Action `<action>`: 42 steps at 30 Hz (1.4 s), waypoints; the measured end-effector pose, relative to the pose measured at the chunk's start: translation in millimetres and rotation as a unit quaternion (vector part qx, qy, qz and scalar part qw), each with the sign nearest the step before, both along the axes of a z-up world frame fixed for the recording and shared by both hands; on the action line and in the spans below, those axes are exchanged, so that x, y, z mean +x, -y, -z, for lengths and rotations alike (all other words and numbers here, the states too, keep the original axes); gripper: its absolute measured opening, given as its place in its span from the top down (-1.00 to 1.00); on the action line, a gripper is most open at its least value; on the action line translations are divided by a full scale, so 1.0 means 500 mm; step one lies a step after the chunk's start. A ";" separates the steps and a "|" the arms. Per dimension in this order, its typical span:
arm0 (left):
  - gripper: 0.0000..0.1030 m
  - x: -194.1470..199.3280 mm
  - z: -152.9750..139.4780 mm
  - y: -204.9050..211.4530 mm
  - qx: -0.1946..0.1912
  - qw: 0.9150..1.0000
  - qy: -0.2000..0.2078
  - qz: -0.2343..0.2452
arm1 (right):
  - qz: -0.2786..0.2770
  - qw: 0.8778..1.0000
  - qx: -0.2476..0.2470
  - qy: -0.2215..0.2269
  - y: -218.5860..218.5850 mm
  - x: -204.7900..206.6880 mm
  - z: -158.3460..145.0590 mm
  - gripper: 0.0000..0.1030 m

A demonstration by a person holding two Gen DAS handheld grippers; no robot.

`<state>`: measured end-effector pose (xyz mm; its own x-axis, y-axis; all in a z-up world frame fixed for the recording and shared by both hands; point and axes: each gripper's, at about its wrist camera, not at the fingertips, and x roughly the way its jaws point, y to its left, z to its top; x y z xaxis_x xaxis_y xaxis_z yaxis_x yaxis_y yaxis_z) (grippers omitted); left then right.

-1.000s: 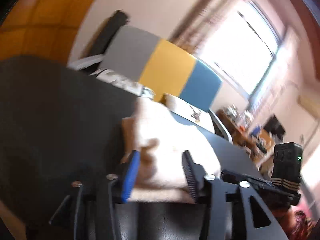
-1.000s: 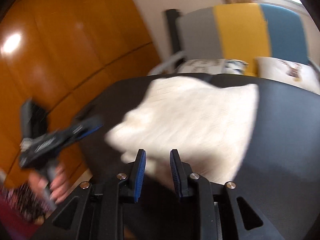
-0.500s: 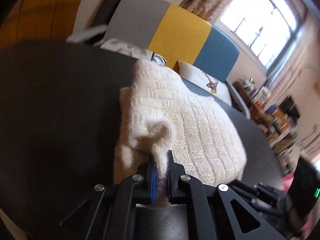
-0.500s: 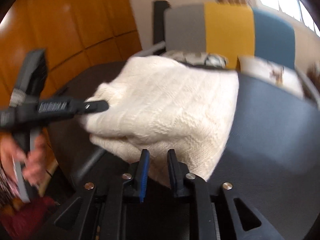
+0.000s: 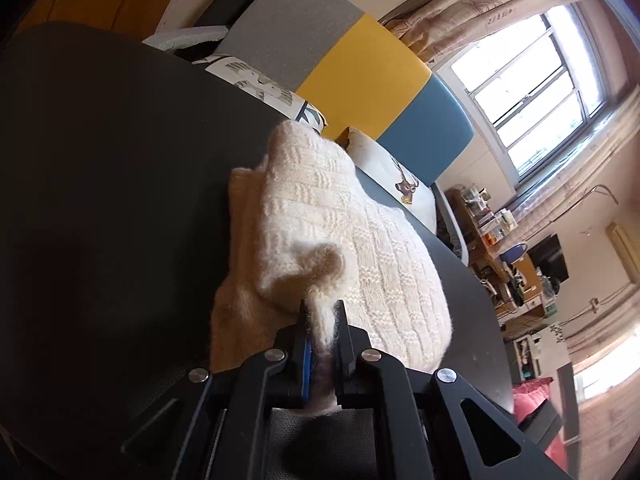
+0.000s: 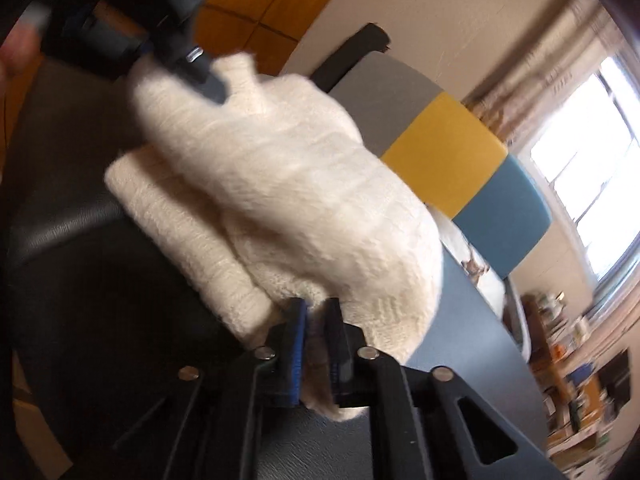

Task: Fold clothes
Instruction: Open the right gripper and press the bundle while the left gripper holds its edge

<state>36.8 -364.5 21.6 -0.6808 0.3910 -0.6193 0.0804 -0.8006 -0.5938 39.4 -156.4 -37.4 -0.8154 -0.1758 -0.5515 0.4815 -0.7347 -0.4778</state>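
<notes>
Gripper fingers come first in both wrist views, and both pairs are clenched on cloth. On the left gripper (image 5: 321, 320) a tuft of fuzzy cream wool stands up between the two pads, pulled into a small peak. On the right gripper (image 6: 316, 320) a thicker roll of the same garment's edge is pinched, though that view is blurred and the exact seam cannot be told.

Just beyond the fingers lies the cream knitted sweater (image 5: 340, 240), bunched in several layers on the dark table (image 5: 100, 160). Its upper layer is lifted into a hump between the two grips, while a lower layer lies flat on the table to the left.

As a judgement, the sweater looks soft, light and thick, with a loose basket-weave knit that stretches and sheds fluff. A pinch on fuzz alone would likely slip or pull threads, so the hold is better taken deeper, on a doubled edge or hem. Being limp, it will sag between two grips and needs both corners carried together.

Farther off stand a patterned pillow (image 5: 260, 84) and a grey, yellow and blue headboard (image 5: 360, 68), with a bright window (image 5: 540, 92) at far right.
</notes>
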 end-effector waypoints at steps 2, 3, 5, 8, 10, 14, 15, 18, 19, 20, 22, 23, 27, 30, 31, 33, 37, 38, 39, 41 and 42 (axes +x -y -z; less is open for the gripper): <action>0.84 0.003 -0.001 -0.004 -0.025 1.000 -0.001 -0.003 | 0.005 1.000 -0.004 -0.014 -0.016 0.005 -0.019 0.93; 0.84 0.002 0.001 -0.010 -0.029 1.000 0.001 -0.001 | 0.011 1.000 -0.005 -0.021 -0.026 0.007 -0.025 0.93; 0.85 0.003 0.011 -0.021 -0.038 0.999 0.007 0.000 | 0.027 0.999 -0.005 -0.032 -0.048 0.009 -0.034 1.00; 0.85 0.010 0.047 -0.028 -0.028 0.999 0.024 0.003 | 0.064 0.997 -0.027 0.041 -0.098 -0.027 -0.009 1.00; 0.85 0.014 0.067 -0.023 -0.011 1.000 0.029 -0.002 | 0.045 0.993 -0.069 0.088 -0.113 -0.035 -0.007 1.00; 0.85 0.009 0.078 0.002 0.049 0.998 0.039 -0.019 | -0.011 0.987 -0.116 0.106 -0.082 -0.018 -0.019 0.48; 0.85 0.005 0.075 0.006 0.058 0.997 0.040 -0.019 | -0.024 0.987 -0.120 0.109 -0.070 -0.014 -0.020 0.48; 0.85 -0.005 0.050 0.012 0.071 0.997 0.033 -0.015 | -0.017 0.993 -0.080 0.085 -0.041 -0.018 -0.007 0.48; 0.85 -0.008 0.041 0.013 0.076 0.997 0.030 -0.012 | -0.012 0.995 -0.065 0.076 -0.032 -0.019 -0.003 0.48; 0.85 -0.010 0.030 0.012 0.083 0.996 0.026 -0.007 | -0.008 0.997 -0.049 0.067 -0.023 -0.021 0.002 0.52; 0.86 -0.015 0.009 0.009 0.089 0.996 0.021 0.004 | 0.000 0.999 -0.018 0.048 -0.004 -0.025 0.012 0.83; 0.87 -0.017 -0.006 0.007 0.087 0.996 0.014 0.009 | 0.005 0.999 -0.002 0.039 0.005 -0.027 0.016 0.84; 0.88 -0.022 -0.038 0.005 0.081 0.997 0.002 0.020 | 0.017 1.000 -0.003 -0.001 -0.023 -0.016 -0.030 0.88; 0.88 -0.023 -0.021 0.011 0.090 0.996 0.010 0.018 | 0.014 1.000 0.016 -0.004 -0.042 -0.001 -0.024 0.88; 0.88 -0.020 -0.002 0.013 0.092 0.995 0.021 0.016 | 0.013 1.000 0.022 -0.005 -0.048 0.004 -0.022 0.89; 0.88 -0.015 0.038 0.017 0.103 0.994 0.046 0.013 | 0.016 0.999 0.042 0.015 -0.053 0.016 0.007 0.93; 0.88 0.006 0.121 0.042 0.160 0.984 0.080 -0.010 | 0.049 0.997 0.019 0.056 -0.093 0.012 0.050 1.00; 0.88 0.010 0.134 0.053 0.176 0.981 0.084 -0.016 | 0.055 0.996 0.002 0.064 -0.108 0.009 0.043 1.00; 0.88 0.012 0.136 0.054 0.179 0.980 0.084 -0.013 | 0.062 0.995 -0.014 0.072 -0.123 0.006 0.036 1.00; 0.88 0.016 0.129 0.050 0.169 0.983 0.075 -0.001 | 0.063 0.993 -0.044 0.084 -0.136 -0.003 0.017 1.00; 0.88 0.018 0.121 0.044 0.154 0.986 0.068 0.006 | 0.052 0.993 -0.056 0.086 -0.124 -0.009 0.003 0.95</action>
